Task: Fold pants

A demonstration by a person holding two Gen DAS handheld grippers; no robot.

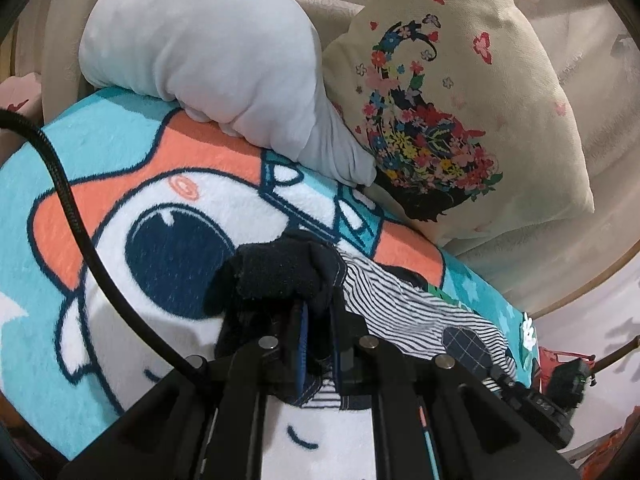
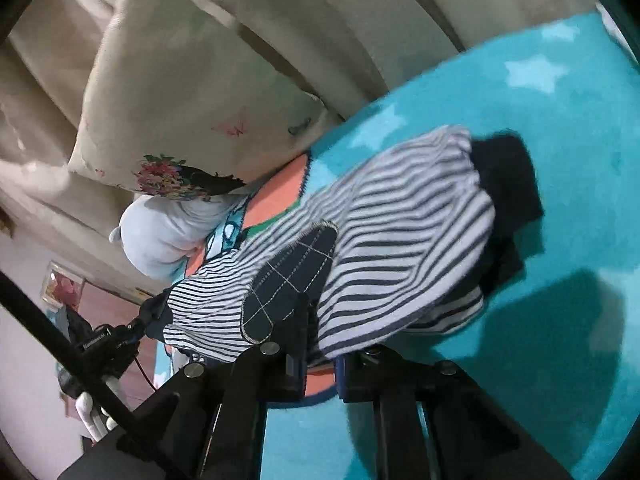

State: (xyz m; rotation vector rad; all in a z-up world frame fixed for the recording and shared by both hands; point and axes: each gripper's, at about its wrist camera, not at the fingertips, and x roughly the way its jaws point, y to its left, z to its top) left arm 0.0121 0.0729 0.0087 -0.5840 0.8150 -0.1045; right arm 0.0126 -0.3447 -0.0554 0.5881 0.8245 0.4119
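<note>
Both claws pinch the striped pants (image 2: 384, 224): the left gripper (image 1: 318, 312) bites a dark cuff (image 1: 280, 268), the right gripper (image 2: 320, 316) clamps striped cloth beside a navy knee patch (image 2: 292, 272). Held between them, the pants hang partly over a turquoise cartoon blanket (image 1: 120, 184). Beyond lie a grey pillow (image 1: 208, 60) and a floral cushion (image 1: 448, 92).

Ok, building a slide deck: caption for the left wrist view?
Left gripper clamps the striped pants' dark cuff above a cartoon blanket.
</note>
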